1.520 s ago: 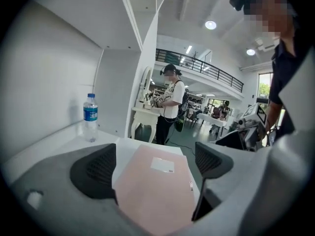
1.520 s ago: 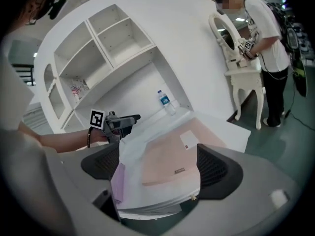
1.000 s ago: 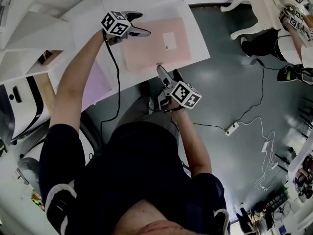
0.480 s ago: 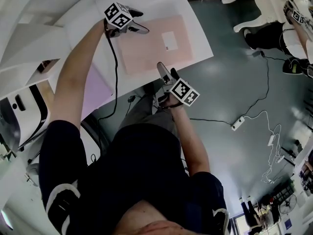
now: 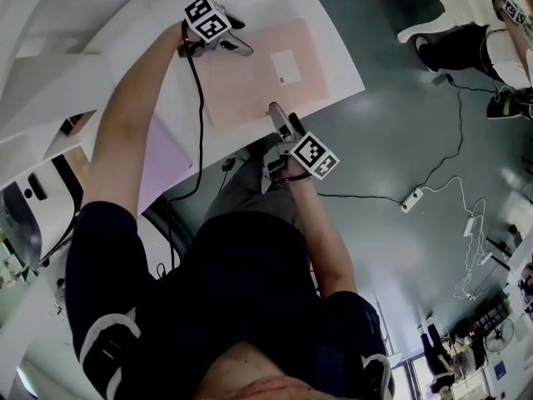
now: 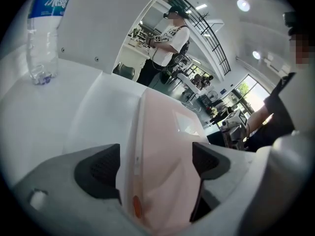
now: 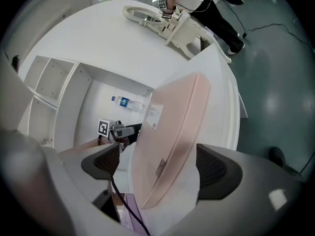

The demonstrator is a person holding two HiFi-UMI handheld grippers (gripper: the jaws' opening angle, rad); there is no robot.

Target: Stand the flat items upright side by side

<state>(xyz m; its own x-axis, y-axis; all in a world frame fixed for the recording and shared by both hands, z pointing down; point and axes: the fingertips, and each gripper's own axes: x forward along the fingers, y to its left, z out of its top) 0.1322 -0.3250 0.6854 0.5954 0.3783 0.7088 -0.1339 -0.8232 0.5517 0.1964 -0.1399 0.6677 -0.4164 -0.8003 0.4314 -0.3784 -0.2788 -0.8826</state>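
Pink folder (image 5: 258,69) flat on white surface (image 5: 166,98); left gripper (image 5: 240,38) fingers wide, just been closing, folder corner between; right gripper (image 5: 283,117) fingers apart astride folder edge.

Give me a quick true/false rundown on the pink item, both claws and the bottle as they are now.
1. The pink flat item lies on the white table. True.
2. The left claw is shut on the water bottle. False: the bottle stands apart from it. The claw's jaws have just been closing a little, but they are open, with the pink item's corner between them.
3. The right claw has the pink item's edge between its open jaws. True.
4. A purple flat item stands upright on the table. False: the purple item lies flat beside the table's edge.
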